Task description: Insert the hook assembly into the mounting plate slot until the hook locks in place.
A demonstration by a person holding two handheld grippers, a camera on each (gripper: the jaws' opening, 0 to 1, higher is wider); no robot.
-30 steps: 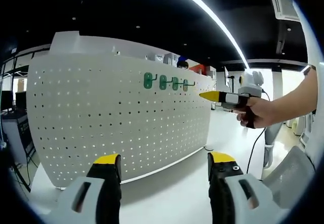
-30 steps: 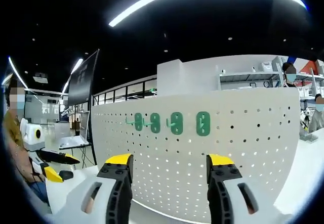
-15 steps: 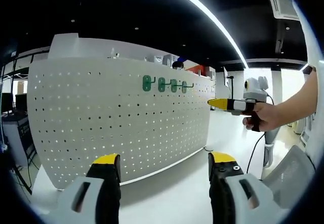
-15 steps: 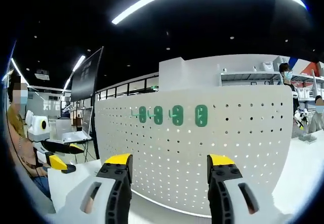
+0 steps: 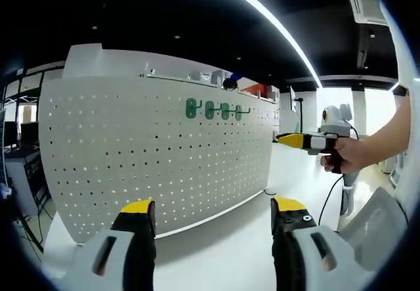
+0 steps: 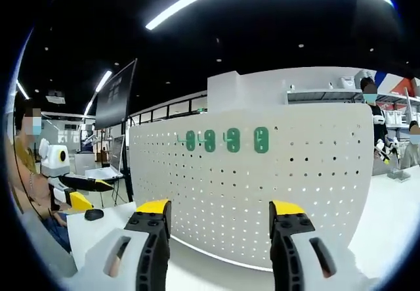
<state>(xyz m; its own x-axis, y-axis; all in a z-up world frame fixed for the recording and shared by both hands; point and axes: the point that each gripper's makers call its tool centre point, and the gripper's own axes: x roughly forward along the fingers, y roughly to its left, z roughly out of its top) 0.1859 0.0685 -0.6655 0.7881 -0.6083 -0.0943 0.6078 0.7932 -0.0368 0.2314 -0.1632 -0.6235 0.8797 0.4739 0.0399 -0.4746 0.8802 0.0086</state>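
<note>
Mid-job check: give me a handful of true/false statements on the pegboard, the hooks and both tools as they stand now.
1. Four green hooks hang in a row near the top of the white pegboard. True.
2. The left tool grips a hook. False: its jaws stand apart, with nothing between them.
3. The right tool is open and clear of the board. True.
4. The pegboard lies flat on the table. False: it stands upright.
5. A hand holds the right tool to the board's right in the left gripper view. True.
</note>
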